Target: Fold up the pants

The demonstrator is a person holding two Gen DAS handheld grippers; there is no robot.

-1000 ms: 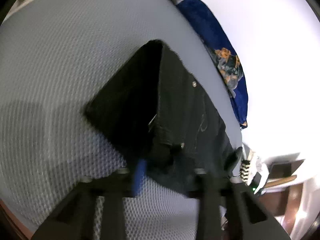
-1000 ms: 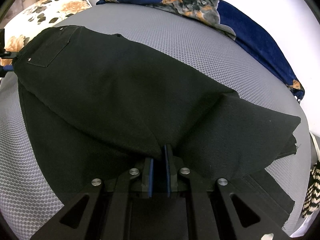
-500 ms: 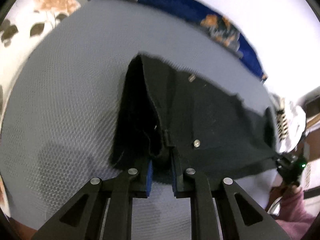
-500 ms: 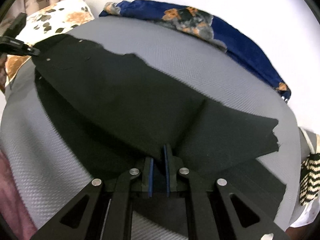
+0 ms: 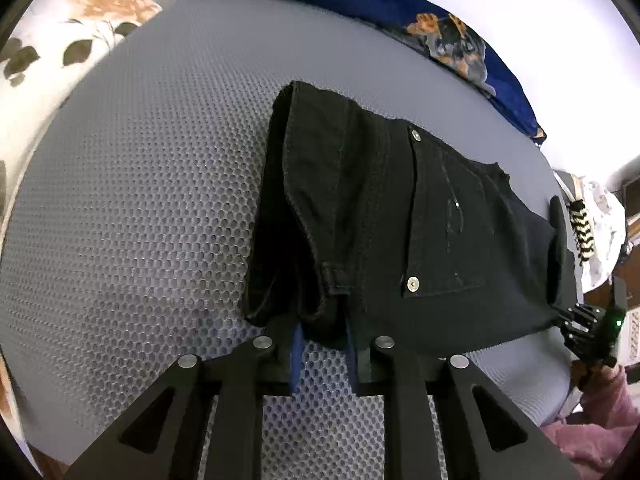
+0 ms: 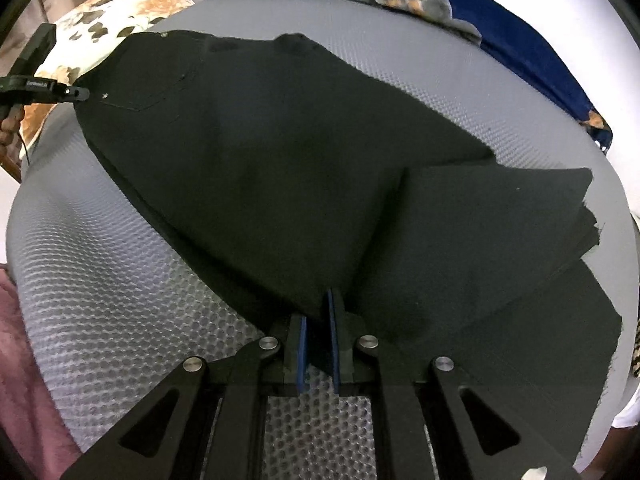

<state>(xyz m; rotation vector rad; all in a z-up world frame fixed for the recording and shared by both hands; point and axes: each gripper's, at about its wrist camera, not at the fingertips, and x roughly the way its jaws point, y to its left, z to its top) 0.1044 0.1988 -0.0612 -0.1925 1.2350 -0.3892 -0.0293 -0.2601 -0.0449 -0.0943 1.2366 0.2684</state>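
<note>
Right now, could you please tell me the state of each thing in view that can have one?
black pants: folded lengthwise, lifted along one edge, leg ends doubled over on the mesh.
left gripper: around the waistband; jaws have just been opening.
right gripper: shut on the pants' fold.
grey mesh mattress: flat, bare beside the pants.
blue blanket: bunched along the far edge.

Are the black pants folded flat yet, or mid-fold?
Mid-fold: the black pants hang between both grippers, one leg doubled over, not flat on the grey mattress.

Both wrist views steep, close; share pants (image 5: 420,220) (opposite ends).
</note>
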